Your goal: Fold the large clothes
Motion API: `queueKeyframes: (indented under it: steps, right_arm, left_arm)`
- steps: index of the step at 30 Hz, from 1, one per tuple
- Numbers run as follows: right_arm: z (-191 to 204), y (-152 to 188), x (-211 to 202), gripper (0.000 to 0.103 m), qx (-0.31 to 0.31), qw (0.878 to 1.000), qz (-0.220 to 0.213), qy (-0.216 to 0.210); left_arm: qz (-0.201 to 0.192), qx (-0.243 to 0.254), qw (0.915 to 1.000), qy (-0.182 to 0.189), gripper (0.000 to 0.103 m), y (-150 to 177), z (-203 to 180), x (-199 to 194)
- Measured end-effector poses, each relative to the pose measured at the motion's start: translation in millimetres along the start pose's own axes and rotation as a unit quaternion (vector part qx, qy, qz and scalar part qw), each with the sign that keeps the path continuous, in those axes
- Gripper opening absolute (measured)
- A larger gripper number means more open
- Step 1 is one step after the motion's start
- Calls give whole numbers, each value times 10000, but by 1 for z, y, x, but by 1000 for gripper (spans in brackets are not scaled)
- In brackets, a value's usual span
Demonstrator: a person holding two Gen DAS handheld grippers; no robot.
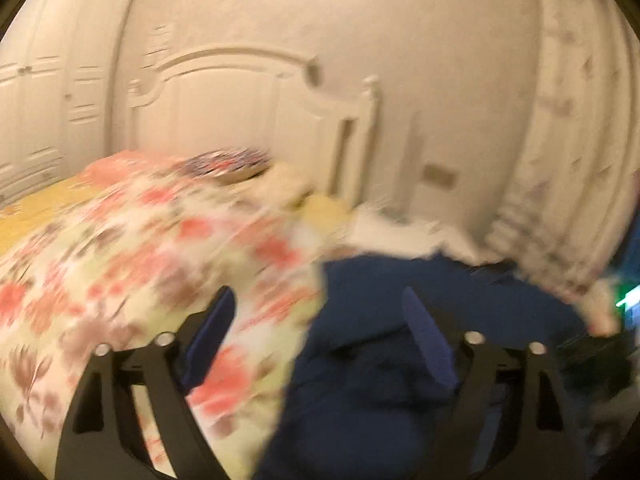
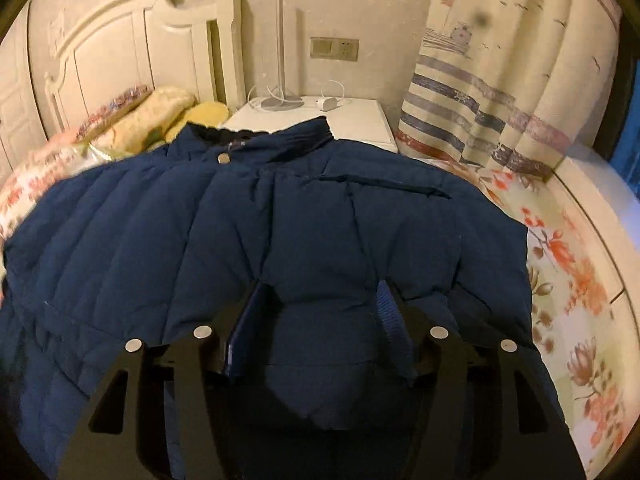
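A dark blue padded jacket (image 2: pixel 180 232) lies spread on a bed, collar toward the headboard, with one sleeve folded over its front. My right gripper (image 2: pixel 320 312) hovers low over it, and its jaws stand apart around a puffy fold of the sleeve. I cannot see the pads pinching the fabric. The left wrist view is blurred. It shows the jacket (image 1: pixel 384 280) at the lower right, its edge lying on the floral bedspread (image 1: pixel 132 248). My left gripper (image 1: pixel 320 312) is open above that edge with nothing between its fingers.
A white headboard (image 1: pixel 240 112) and pillows (image 2: pixel 160 116) stand at the bed's far end. To the right are a white nightstand (image 2: pixel 360 124) with a lamp (image 2: pixel 282 60) and cables, and a striped curtain (image 2: pixel 480 100). A white wardrobe (image 1: pixel 48 80) is far left.
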State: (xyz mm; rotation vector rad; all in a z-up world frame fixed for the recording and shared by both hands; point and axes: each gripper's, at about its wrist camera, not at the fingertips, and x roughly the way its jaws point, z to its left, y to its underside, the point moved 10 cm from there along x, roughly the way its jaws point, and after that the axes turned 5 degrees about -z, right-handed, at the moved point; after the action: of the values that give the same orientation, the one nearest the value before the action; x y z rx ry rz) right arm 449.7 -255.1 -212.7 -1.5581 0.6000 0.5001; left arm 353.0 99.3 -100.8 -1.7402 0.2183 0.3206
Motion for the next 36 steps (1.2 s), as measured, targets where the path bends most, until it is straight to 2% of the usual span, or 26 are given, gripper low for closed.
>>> queueKeyframes:
  steps: [1, 3, 6, 9, 11, 13, 17, 19, 21, 23, 25, 26, 27, 28, 31, 32, 33, 34, 36]
  right_arm:
    - [5, 1, 2, 57, -27, 10000, 8, 12]
    - [3, 2, -1, 57, 8, 10000, -9, -33]
    - [2, 1, 0, 58, 72, 9999, -9, -109]
    - [3, 1, -1, 58, 54, 9999, -2, -95]
    - [3, 1, -1, 59, 61, 9999, -4, -102]
    - [3, 1, -1, 61, 80, 9999, -12, -140]
    - [4, 0, 1, 67, 74, 9998, 2, -176]
    - [6, 0, 1, 70, 41, 9999, 1, -153]
    - [6, 0, 2, 73, 28, 9999, -1, -124]
    - [6, 0, 1, 77, 24, 9999, 1, -111]
    - [5, 0, 2, 81, 36, 10000, 12, -83]
    - [5, 0, 2, 82, 46, 10000, 15, -86]
    - [4, 0, 2, 82, 60, 9999, 15, -94]
    - [4, 0, 2, 83, 73, 9999, 11, -109]
    - [3, 0, 2, 85, 69, 9999, 19, -119]
    - [3, 0, 2, 85, 78, 9999, 23, -126]
    - [3, 1, 2, 85, 87, 9999, 28, -137]
    - [3, 0, 3, 85, 91, 9999, 28, -143]
    - [4, 0, 2, 86, 94, 9998, 14, -154]
  left_arm:
    - [126, 58, 9998, 144, 101, -5, -10, 6]
    - [594, 320, 9970, 377, 101, -10, -39, 33]
    - [1009, 866, 9906, 326, 101, 1, -71, 79]
    - [1613, 1348, 9772, 297, 101, 38, -94, 123]
    - [2116, 1542, 9651, 32, 101, 78, -91, 151]
    - [1992, 1544, 9677, 51, 101, 87, -91, 154]
    - [2062, 1511, 9668, 22, 100, 79, -92, 141]
    - [1857, 1447, 9714, 324, 100, 62, -111, 132]
    - [1646, 1570, 9723, 532, 101, 47, -134, 129]
    - [1606, 1790, 9687, 620, 101, 44, -159, 137]
    - [1954, 1968, 9594, 515, 101, 62, -170, 160]
    - [2258, 2101, 9505, 381, 101, 82, -170, 177]
    - [2312, 2103, 9490, 417, 101, 93, -170, 185]
    - [2202, 2056, 9524, 463, 101, 93, -169, 189]
    - [2268, 1964, 9528, 472, 101, 89, -163, 182]
    - [2228, 1882, 9553, 475, 100, 84, -159, 174]
    - [2122, 1754, 9600, 504, 100, 75, -155, 165]
    - [1887, 1540, 9683, 556, 101, 60, -144, 151]
    - [1552, 1231, 9795, 362, 101, 38, -113, 136]
